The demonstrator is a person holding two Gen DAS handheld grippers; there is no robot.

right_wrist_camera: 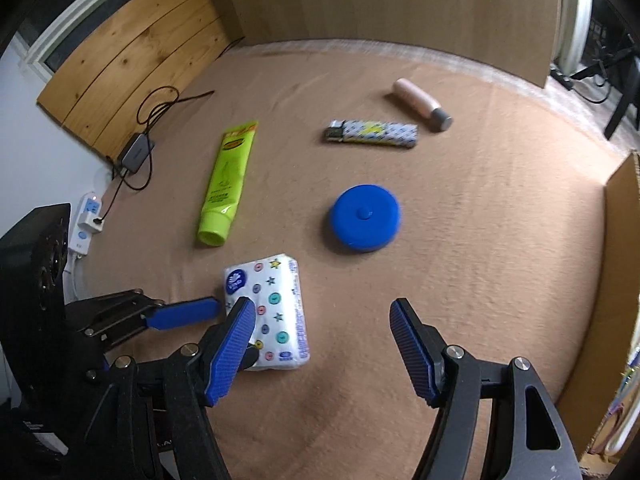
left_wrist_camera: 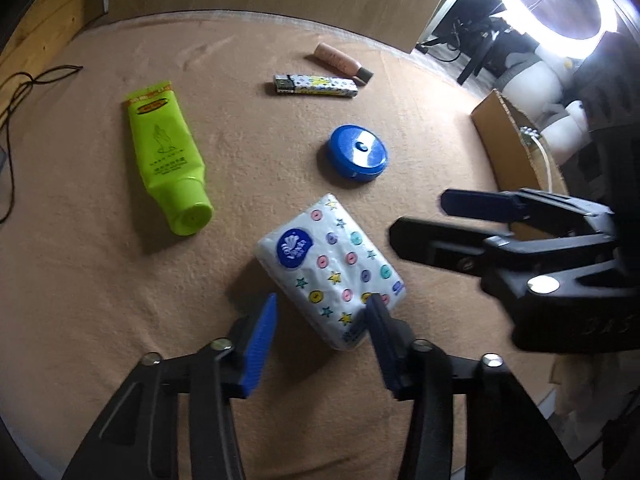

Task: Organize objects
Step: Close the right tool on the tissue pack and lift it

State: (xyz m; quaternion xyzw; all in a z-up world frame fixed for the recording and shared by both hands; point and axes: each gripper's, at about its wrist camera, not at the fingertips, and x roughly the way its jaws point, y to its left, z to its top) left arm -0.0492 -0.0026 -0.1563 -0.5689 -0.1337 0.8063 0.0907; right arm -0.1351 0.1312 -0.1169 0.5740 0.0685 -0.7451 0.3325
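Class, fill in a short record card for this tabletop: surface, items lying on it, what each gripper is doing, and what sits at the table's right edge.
surface: tan cloth covering the table
items: green tube, blue round case, lighter, small pink bottle, tissue pack
left gripper: its fingers straddle the near end of the tissue pack; whether the pads press on it is unclear
right gripper: open, empty, beside the tissue pack
right edge: cardboard box
cords: black cable and a power strip off the cloth's left side
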